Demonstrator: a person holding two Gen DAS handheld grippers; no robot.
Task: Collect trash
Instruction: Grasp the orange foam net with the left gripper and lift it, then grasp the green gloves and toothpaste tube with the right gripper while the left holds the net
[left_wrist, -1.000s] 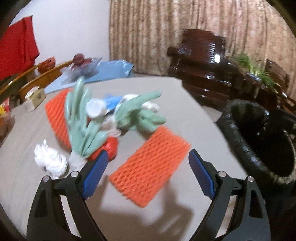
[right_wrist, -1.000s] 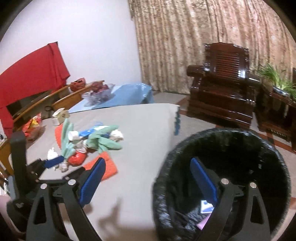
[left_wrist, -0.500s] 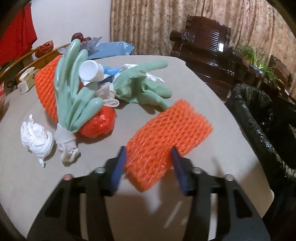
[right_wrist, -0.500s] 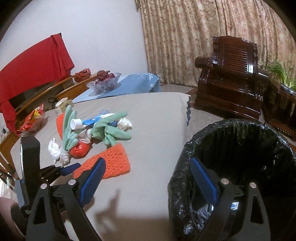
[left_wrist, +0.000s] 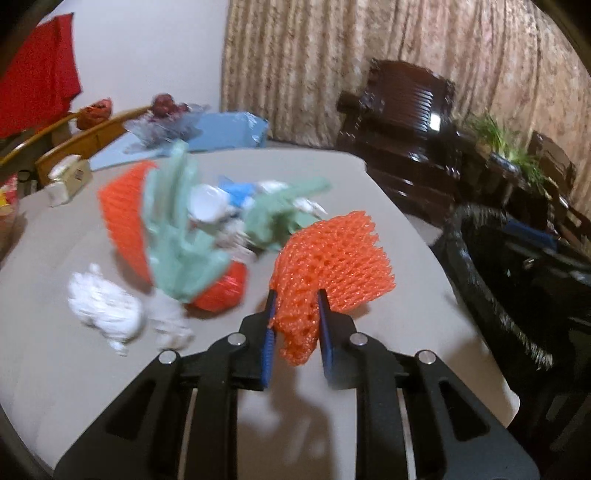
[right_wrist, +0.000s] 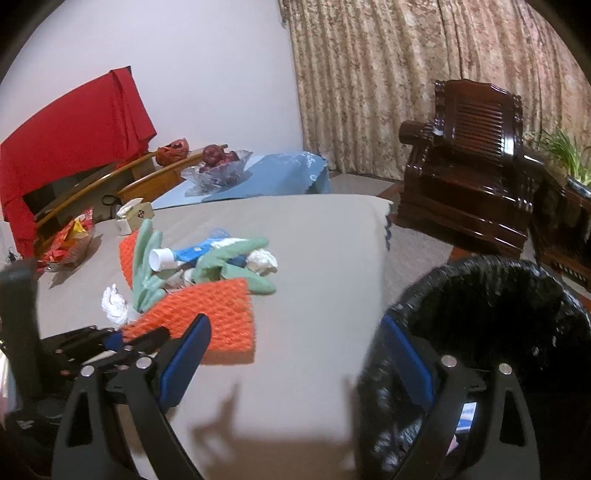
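Closing my left tongs (left_wrist: 294, 301) on near end of orange foam net (left_wrist: 334, 258); pads pinch it, far end fans out just above tabletop (left_wrist: 369, 192). My right tongs (right_wrist: 295, 343) wide open, empty, hovering by black-lined trash bin (right_wrist: 491, 295). To do well: I should firm up pinch, lift net clear of glove pile (left_wrist: 184, 236), carry over bin rim. Left view shows pinch close but blurred; right view alone shows bin mouth, second net under gloves, my left tongs from side.
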